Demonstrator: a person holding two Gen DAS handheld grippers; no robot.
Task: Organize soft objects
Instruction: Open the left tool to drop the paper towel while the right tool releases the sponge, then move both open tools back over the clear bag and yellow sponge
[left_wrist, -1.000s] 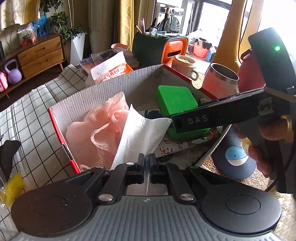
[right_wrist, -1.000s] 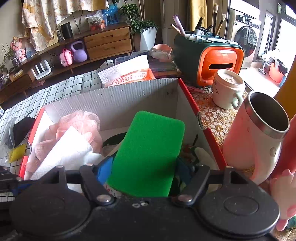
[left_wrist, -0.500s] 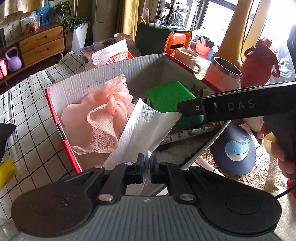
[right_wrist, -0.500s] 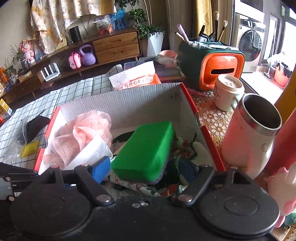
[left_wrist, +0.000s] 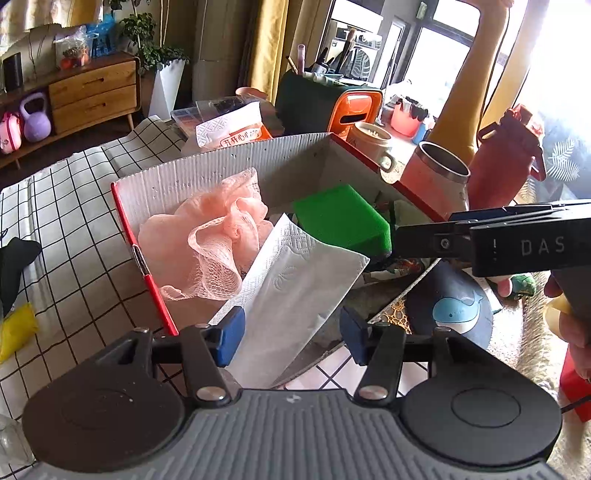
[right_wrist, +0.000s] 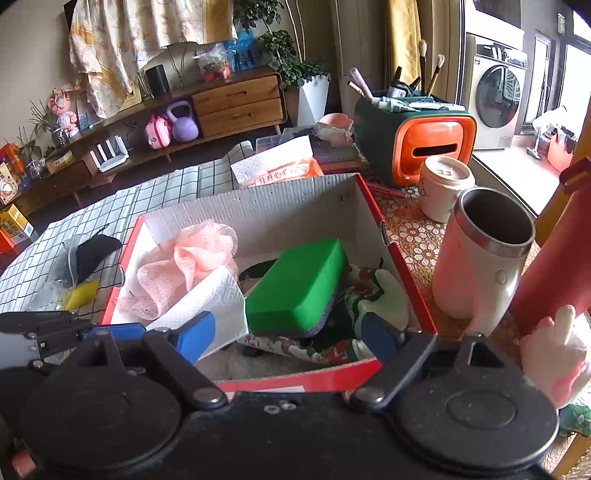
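1. the left gripper (left_wrist: 291, 334) is seen with jaws spread apart; the paper towel (left_wrist: 295, 295) lies between the blue pads, leaning over the near wall of the box, released rather than pinched.
2. the right gripper (right_wrist: 288, 332) is likewise parted and empty, held at the near rim of the cardboard box (right_wrist: 295, 206), with the green sponge (right_wrist: 295, 284) just ahead of it.
3. the paper towel is judged very light, limp and easily torn; a hold on its folded lower edge is advised, with gentle closing only.
4. the green sponge rests tilted on printed cloth (right_wrist: 280, 343) inside the box; it is judged light and springy, best taken across its short sides, where compression is tolerated.
5. the pink mesh puff (left_wrist: 207, 240) sits at the left end of the box, touching the towel; it is judged airy and snag-prone, to be taken by a bunched fold.
6. the steel tumbler (right_wrist: 487, 251) stands outside the box on the right, apart from the soft goods.
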